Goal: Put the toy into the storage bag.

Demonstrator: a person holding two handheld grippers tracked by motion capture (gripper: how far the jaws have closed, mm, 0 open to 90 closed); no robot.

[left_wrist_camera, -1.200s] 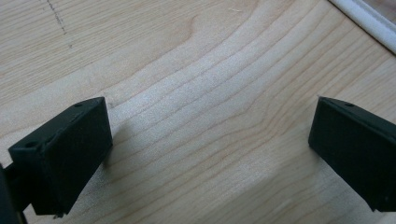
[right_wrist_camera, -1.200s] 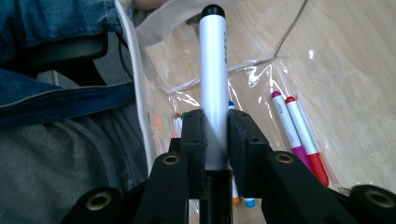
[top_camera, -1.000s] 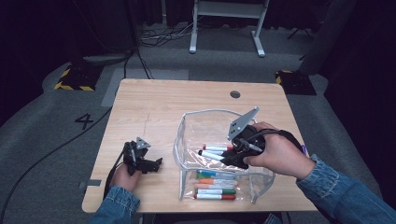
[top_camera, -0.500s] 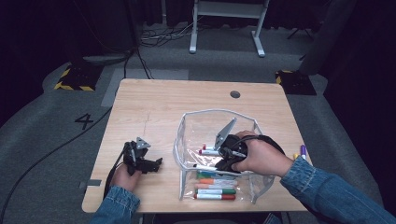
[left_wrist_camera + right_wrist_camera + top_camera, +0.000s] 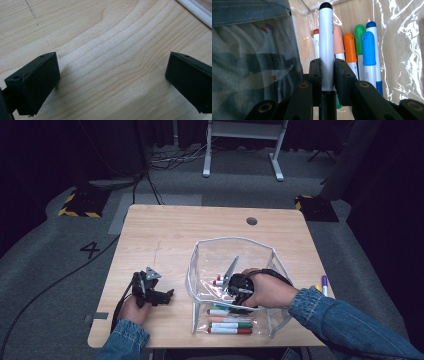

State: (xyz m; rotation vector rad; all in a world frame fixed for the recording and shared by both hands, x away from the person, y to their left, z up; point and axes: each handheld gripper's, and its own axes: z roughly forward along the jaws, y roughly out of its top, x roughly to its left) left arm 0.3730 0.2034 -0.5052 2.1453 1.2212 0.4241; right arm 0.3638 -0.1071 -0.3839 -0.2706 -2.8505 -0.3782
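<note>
From the high view, the right gripper (image 5: 235,287) reaches down into a clear plastic zip pouch (image 5: 200,270) lying open on the pale wooden table (image 5: 170,235), its mouth toward the far edge; coloured felt-tip markers (image 5: 230,325) lie side by side at the pouch's near end. The left gripper (image 5: 152,292) rests on the bare wood well left of the pouch. Grey carpet, cables and a white stand surround the table.

In the left gripper view, the jaws stand wide apart over wood grain, nothing between them.

In the right gripper view, the jaws are clamped on a white black-capped marker (image 5: 326,45), its long axis running straight out from them, parallel to the orange (image 5: 350,45), green and blue markers just beside it inside the pouch.
</note>
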